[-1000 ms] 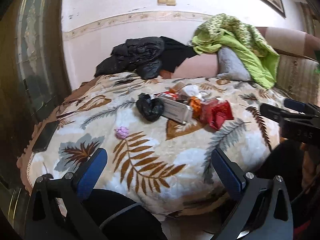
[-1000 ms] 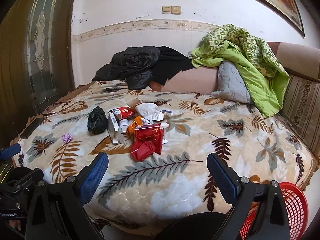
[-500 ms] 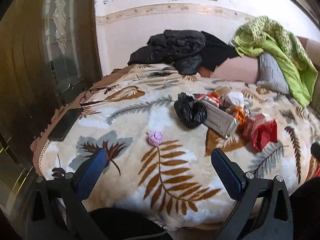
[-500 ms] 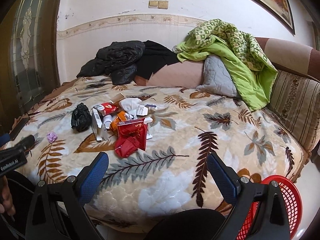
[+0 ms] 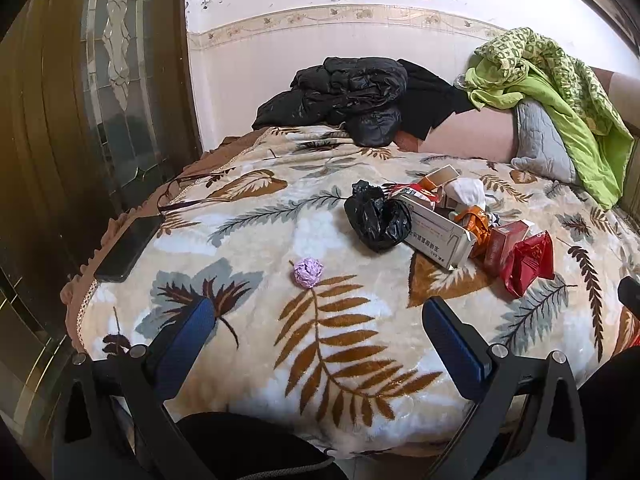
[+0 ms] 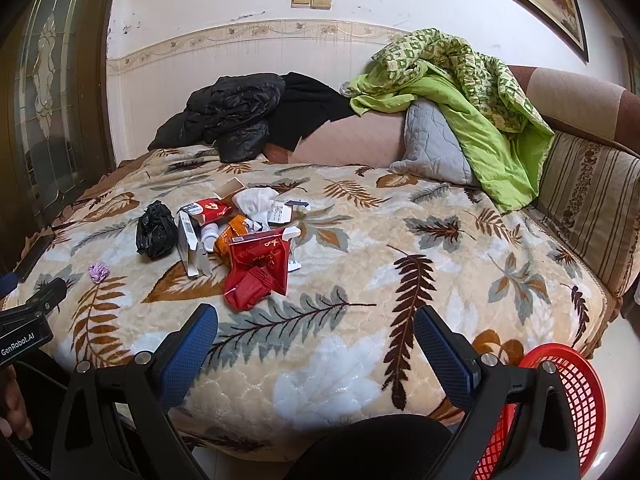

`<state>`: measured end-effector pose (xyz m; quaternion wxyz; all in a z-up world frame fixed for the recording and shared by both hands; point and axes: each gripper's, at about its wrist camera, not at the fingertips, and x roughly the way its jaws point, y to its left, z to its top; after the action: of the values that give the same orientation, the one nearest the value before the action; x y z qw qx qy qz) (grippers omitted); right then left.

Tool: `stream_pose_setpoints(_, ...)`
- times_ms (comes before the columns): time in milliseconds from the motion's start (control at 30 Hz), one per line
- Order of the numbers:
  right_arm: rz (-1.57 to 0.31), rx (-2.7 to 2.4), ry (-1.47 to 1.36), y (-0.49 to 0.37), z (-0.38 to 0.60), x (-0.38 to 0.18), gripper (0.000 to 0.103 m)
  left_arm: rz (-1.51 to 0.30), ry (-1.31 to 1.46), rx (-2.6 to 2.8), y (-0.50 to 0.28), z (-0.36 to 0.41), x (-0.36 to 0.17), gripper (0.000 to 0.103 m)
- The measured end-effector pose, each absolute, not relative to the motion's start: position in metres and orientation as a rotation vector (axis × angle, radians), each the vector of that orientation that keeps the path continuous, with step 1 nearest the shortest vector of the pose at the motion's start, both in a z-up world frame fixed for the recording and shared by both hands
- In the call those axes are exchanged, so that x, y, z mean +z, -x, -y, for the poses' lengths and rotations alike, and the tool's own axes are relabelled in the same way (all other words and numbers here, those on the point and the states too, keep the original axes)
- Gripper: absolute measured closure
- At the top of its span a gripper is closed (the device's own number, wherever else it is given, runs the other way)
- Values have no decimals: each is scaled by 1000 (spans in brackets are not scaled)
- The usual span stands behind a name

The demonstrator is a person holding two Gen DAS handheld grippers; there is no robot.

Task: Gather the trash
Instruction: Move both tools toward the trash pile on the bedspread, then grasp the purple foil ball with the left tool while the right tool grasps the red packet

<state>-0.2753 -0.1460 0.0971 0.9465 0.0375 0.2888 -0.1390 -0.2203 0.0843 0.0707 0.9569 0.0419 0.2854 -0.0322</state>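
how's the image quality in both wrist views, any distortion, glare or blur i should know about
Left wrist view: strong fisheye bending, with the door frame curving and black corners; the purple paper ball and black bag are sharp. Right wrist view: the same barrel distortion bows the wall border; soft even daylight, no harsh glare; the red wrapper is crisp and the red basket stretches at the edge.

I am reading "GenRobot.AI" in white letters on the black body of the left gripper (image 6: pixel 28 316) at the edge of my right wrist view. The white carton (image 5: pixel 436 236) and the red packet (image 6: pixel 260 260) are showing print, but it is staying too small for me to make out.
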Motion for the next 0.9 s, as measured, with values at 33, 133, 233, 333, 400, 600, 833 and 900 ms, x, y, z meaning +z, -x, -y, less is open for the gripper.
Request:
stream_pose_setpoints(33, -588, -283, -77, 275, 145, 97, 3, -580, -85, -66, 220, -85, 70, 0)
stream_pose_setpoints(133, -588, -281, -80, 274, 145, 96, 3, -581, -83, -69, 221, -85, 69, 0)
stream_pose_setpoints(233, -586, -278, -82, 273, 145, 95, 3, -582, -83, -74, 220, -84, 68, 0)
stream_pose_setpoints(333, -590, -275, -81, 273, 145, 95, 3, -583, -85, -82, 221, -83, 67, 0)
stream_pose_setpoints(400, -594, -269, -85, 273, 146, 95, 3, -588, -79, -84, 220, -84, 67, 0)
stream_pose_setpoints(600, -648, -185, -149, 263, 152, 90, 26, -691, 13, -108, 206, -95, 63, 0)
stream_pose_setpoints(833, -714, -64, -313, 221, 167, 78, 35, -847, 119, -187, 153, -111, 58, 27)
stream_pose_setpoints(900, -723, -54, -352, 209, 172, 75, 35, -886, 132, -185, 133, -114, 53, 38)
